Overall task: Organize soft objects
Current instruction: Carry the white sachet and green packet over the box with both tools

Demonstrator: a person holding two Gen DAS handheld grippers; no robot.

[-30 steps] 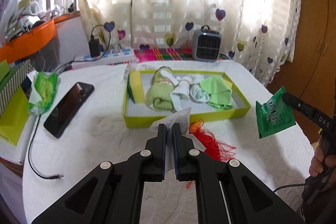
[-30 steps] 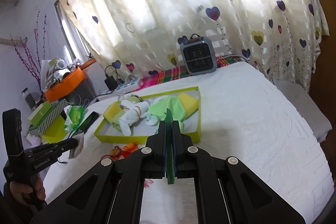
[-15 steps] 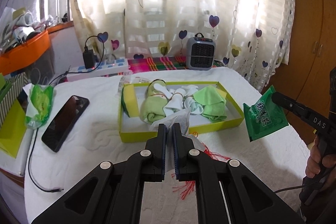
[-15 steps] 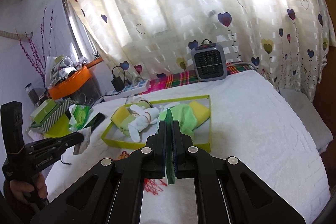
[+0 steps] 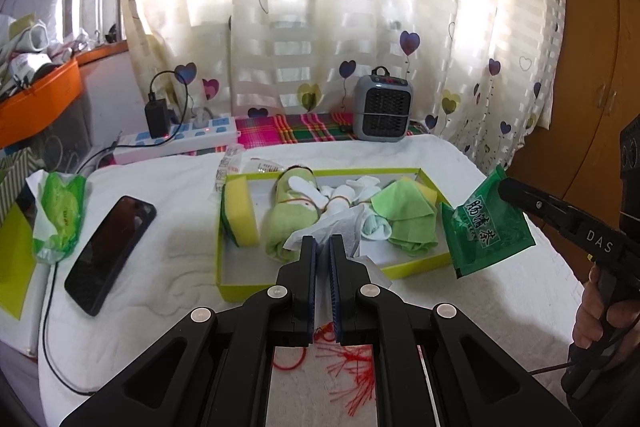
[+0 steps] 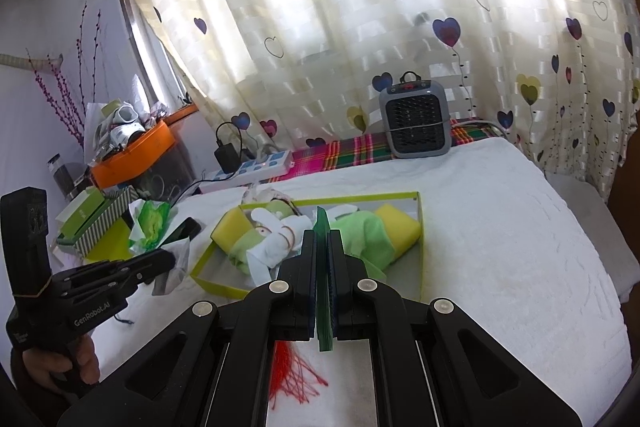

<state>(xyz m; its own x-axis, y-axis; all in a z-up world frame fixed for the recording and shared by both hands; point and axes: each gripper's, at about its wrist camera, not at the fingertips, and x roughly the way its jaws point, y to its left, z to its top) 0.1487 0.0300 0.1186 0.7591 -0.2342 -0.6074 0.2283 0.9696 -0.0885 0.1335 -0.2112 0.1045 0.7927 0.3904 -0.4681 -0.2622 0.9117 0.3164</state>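
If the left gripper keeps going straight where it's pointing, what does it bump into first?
Probably the rolled green towel in the yellow-green box. The left gripper, shut on a white tissue, points down at it; depth is hard to judge.

Both the left gripper and right gripper have jaws clamped, angled downward.

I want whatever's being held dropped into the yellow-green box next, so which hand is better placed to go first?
Probably the left. The left gripper holds a white tissue-like wrapper directly in front of the yellow-green box, pointing at its bare near corner. The right gripper holds its green tea packet off past the box's right end.
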